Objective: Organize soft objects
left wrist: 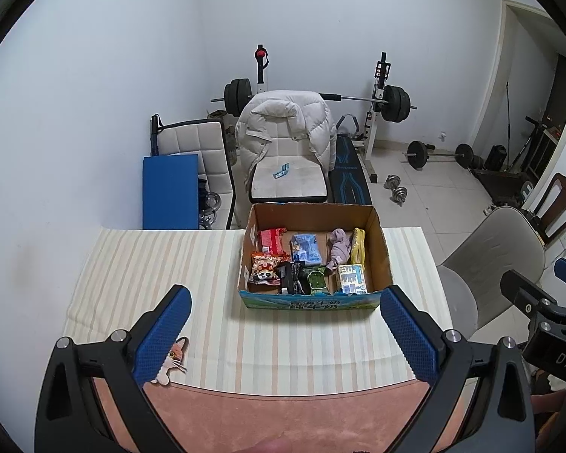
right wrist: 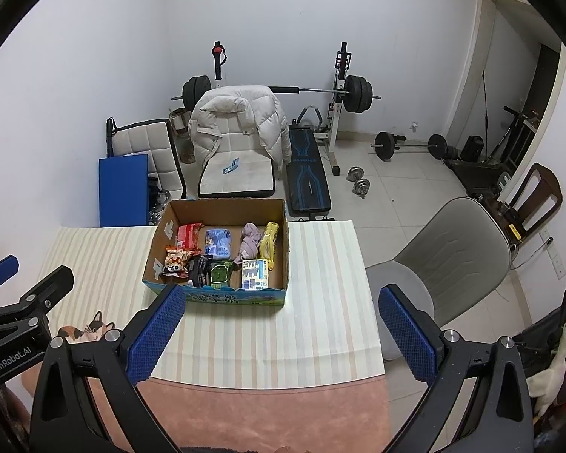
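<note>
An open cardboard box (left wrist: 382, 249) (right wrist: 283, 226) stands on the striped tablecloth (left wrist: 151, 264) at the far side of the table. Inside lie several soft items: red (left wrist: 271, 239) and orange (left wrist: 265, 264) snack packs, a blue pack (left wrist: 304, 247), a purple cloth (left wrist: 339, 245) (right wrist: 249, 243), a yellow item (left wrist: 357, 245) and a white-blue pack (left wrist: 352, 278). A cat-shaped piece (left wrist: 173, 358) (right wrist: 90, 330) lies near the table's front left. My left gripper (left wrist: 283, 324) and right gripper (right wrist: 281, 324) hover above the near table, both open and empty.
A white chair with a padded jacket (left wrist: 283, 128) stands behind the table, with a weight bench (left wrist: 349, 177) and barbell rack (left wrist: 377, 98) beyond. A grey chair (right wrist: 445, 260) is at the table's right. Dumbbells (right wrist: 358, 183) lie on the floor.
</note>
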The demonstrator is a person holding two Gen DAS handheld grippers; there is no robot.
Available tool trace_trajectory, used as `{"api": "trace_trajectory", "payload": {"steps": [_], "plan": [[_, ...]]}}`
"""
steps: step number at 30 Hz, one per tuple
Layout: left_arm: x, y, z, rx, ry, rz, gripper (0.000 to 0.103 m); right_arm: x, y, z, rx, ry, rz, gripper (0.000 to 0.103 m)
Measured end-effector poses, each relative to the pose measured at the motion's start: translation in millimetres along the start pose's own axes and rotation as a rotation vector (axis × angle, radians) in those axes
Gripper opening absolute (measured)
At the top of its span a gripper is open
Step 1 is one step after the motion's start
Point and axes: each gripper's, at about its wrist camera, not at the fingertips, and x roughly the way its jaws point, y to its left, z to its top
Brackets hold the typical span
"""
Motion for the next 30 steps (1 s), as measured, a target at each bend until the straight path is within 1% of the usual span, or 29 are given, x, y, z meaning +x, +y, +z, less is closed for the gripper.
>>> {"api": "trace_trajectory", "payload": {"steps": [30], "plan": [[-6.3,-3.1,0.1,0.0,-0.015,0.004,0.103,-6.8,2.7,5.4,-0.004,-0.015,-0.006,0.103]]}}
